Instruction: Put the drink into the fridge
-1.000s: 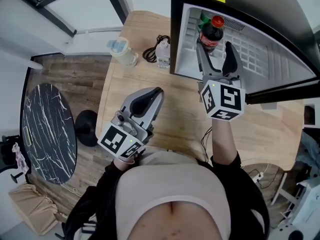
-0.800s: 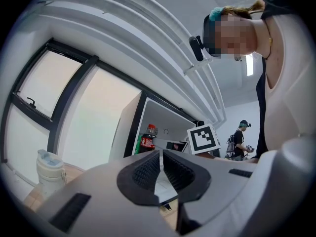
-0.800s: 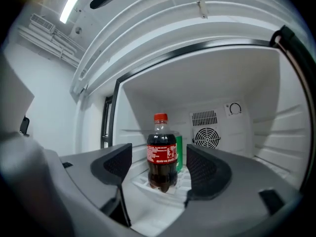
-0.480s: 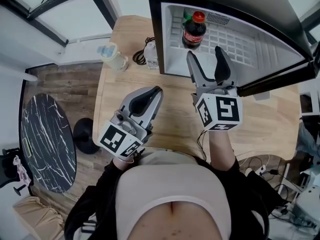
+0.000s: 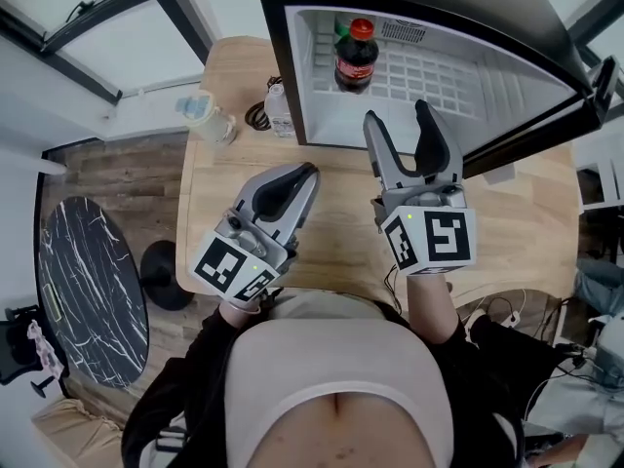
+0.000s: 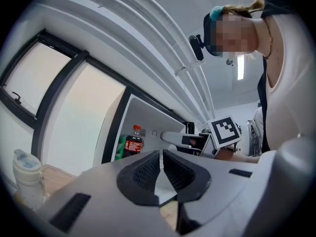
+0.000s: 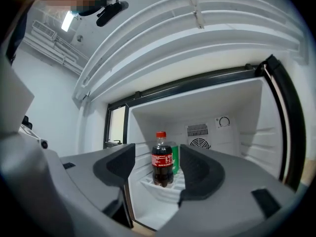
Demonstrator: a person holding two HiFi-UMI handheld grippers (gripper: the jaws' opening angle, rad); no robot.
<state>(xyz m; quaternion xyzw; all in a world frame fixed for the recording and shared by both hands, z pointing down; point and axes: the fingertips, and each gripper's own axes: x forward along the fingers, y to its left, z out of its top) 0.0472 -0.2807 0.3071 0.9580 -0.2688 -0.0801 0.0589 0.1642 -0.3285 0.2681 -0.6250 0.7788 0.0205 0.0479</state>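
Note:
The cola bottle (image 5: pixel 355 55), red-capped, stands upright at the back left of the open fridge (image 5: pixel 468 81), beside a green can (image 5: pixel 340 29). My right gripper (image 5: pixel 398 115) hovers at the fridge's front edge, clear of the bottle. Its jaws are wide and closing, with nothing between them. In the right gripper view the bottle (image 7: pixel 162 160) and the can (image 7: pixel 175 158) stand on the white rack beyond the gripper (image 7: pixel 159 168). My left gripper (image 5: pixel 310 172) is shut and empty over the wooden table (image 5: pixel 341 222). The left gripper view shows its pads (image 6: pixel 148 169) pressed together.
A pale cup with a blue lid (image 5: pixel 203 115), a small clear bottle (image 5: pixel 280 113) and a coiled black cable (image 5: pixel 257 115) sit on the table left of the fridge. The fridge door (image 5: pixel 546 115) hangs open at the right. A round black marble table (image 5: pixel 93 291) stands lower left.
My right gripper has drawn back out of the fridge, away from the cola bottle, which stays standing inside. The left gripper has kept its place.

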